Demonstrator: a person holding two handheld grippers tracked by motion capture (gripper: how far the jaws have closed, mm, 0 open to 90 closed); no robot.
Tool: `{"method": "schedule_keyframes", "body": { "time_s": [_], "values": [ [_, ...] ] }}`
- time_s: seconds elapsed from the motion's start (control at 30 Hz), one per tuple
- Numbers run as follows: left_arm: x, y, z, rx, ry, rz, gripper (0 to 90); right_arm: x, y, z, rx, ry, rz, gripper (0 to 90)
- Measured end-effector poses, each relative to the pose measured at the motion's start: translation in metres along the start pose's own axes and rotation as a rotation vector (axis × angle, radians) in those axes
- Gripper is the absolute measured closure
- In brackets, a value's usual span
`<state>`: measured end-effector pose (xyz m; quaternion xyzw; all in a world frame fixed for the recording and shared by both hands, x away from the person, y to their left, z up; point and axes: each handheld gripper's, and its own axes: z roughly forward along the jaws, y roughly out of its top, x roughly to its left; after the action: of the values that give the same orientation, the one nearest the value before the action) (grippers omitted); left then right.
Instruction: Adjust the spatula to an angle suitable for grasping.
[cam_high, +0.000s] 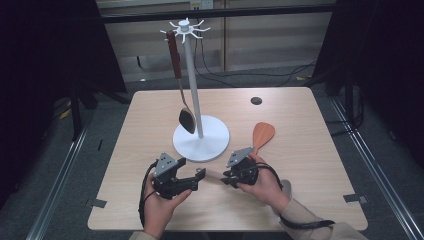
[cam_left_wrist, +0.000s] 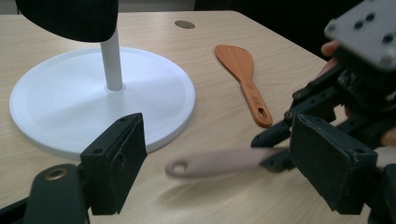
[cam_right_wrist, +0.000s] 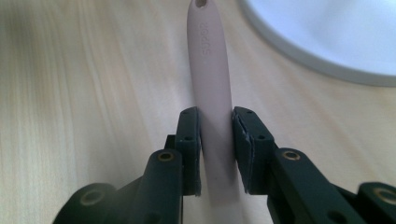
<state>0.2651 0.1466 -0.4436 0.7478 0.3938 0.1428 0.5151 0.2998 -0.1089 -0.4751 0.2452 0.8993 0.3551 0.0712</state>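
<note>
Right gripper view is showing the right gripper (cam_right_wrist: 215, 140) clamping a pale utensil handle (cam_right_wrist: 212, 84), its hang-hole leading toward the left gripper (cam_left_wrist: 215, 163), whose jaws are standing apart, likely for a handover toward the white rack (cam_high: 190, 75).

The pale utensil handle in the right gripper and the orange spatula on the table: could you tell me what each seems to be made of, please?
The pale utensil handle, clamped in the right gripper, looks like matte silicone or plastic: smooth, uniform pinkish-beige, with moulded lettering and a hanging hole. The orange spatula looks like wood, with a warm brown matte surface, though dyed plastic cannot be ruled out.
</note>
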Motion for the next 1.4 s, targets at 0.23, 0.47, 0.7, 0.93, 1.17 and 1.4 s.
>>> {"method": "schedule_keyframes", "body": {
  "time_s": [0.23,0.47,0.7,0.93,1.17,1.4],
  "values": [
    [-0.006,-0.001,0.005,0.0,-0.025,0.006,19.2,-0.015,0.003,-0.034,-0.144,-0.039,0.14,73.2],
    [-0.016,0.001,0.01,-0.005,-0.065,-0.005,19.2,-0.025,0.002,-0.056,-0.29,-0.074,0.237,73.4],
    [-0.025,0.001,0.023,-0.01,-0.118,-0.04,21.7,-0.024,0.006,-0.065,-0.395,-0.068,0.277,73.4],
    [-0.035,0.006,0.036,-0.061,-0.192,-0.126,30.9,-0.02,0.01,-0.07,-0.438,-0.077,0.274,73.4],
    [-0.04,0.006,0.05,-0.082,-0.213,-0.171,40.6,-0.015,0.012,-0.073,-0.477,-0.084,0.273,73.4],
    [-0.044,0.005,0.059,-0.108,-0.236,-0.216,53.6,-0.01,0.015,-0.077,-0.526,-0.08,0.265,73.5]
  ]
}}
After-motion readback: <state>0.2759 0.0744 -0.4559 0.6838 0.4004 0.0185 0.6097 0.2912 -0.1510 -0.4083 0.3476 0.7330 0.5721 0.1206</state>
